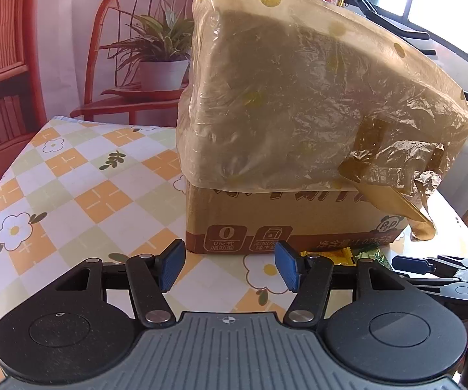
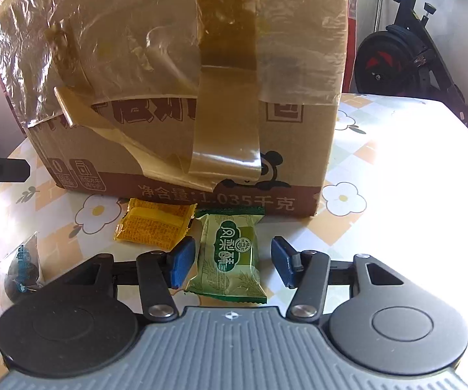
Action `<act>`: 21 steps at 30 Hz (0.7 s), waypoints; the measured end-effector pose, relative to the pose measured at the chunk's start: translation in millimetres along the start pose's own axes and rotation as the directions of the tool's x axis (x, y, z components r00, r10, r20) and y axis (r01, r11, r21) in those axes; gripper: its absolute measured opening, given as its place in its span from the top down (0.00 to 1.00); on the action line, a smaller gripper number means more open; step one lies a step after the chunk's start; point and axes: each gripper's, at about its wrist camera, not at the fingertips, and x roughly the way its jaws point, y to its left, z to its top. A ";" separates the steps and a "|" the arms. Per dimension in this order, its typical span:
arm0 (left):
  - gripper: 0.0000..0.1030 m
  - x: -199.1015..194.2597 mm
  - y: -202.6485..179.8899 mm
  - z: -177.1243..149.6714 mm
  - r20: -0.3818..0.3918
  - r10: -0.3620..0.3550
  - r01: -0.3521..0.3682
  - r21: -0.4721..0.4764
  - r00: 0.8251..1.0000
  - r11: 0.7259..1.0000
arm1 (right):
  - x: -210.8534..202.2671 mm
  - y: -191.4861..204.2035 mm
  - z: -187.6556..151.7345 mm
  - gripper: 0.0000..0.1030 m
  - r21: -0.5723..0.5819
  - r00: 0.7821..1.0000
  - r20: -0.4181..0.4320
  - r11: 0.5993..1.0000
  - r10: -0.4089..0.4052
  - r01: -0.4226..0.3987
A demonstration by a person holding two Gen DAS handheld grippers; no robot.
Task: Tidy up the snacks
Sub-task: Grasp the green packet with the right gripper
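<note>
**Green snack lined up, slip likely**

Green snack packet (image 2: 229,256) flat on the table (image 2: 396,175), lying between the fingers of the right gripper (image 2: 230,261), near the foot of the cardboard box (image 2: 182,149). Jaws spread wide, neither pad touching the wrapper; left pad just beside its edge, right pad a little apart. Yellow snack packet (image 2: 156,226) close by on the left, its corner almost meeting the green one and sitting just ahead of the left pad. Dark wrapped snack (image 2: 22,266) further left, toward the table's left edge.

Probable troubles from here:
- Glossy, puffy wrapper, so likely to squirt forward out of a pinch taken near its tail end rather than across the middle.
- Pads scraping the patterned tablecloth and bunching it if lowered too far.
- Yellow packet nudged or caught along with the green one if closing from the left.
- Box wrapped in loose plastic film (image 1: 298,97) with hanging brown tape (image 2: 227,104); whether the top is open: cannot tell. Sticky strip apt to snag a packet carried past it.

Left gripper (image 1: 229,266) also spread, holding nothing, low over the table facing the box's side, right gripper's tip just beside it; collision possible if both move in together.
</note>
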 end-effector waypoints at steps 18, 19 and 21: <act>0.39 16.0 24.8 -11.8 -0.065 0.005 -0.007 -0.026 0.998 1.000 | 18.0 88.8 -6.1 0.61 -0.241 0.978 -0.004 0.949 0.210 -0.205; 0.40 16.8 26.2 -12.1 -0.067 0.007 -0.009 -0.025 0.998 1.000 | 18.2 91.5 -7.1 0.62 -0.242 0.979 0.005 0.950 0.205 -0.198; 0.40 17.9 29.1 -12.6 -0.068 0.013 -0.014 -0.021 0.998 1.000 | 17.5 89.8 -9.7 0.62 -0.224 0.980 0.027 0.957 0.198 -0.187</act>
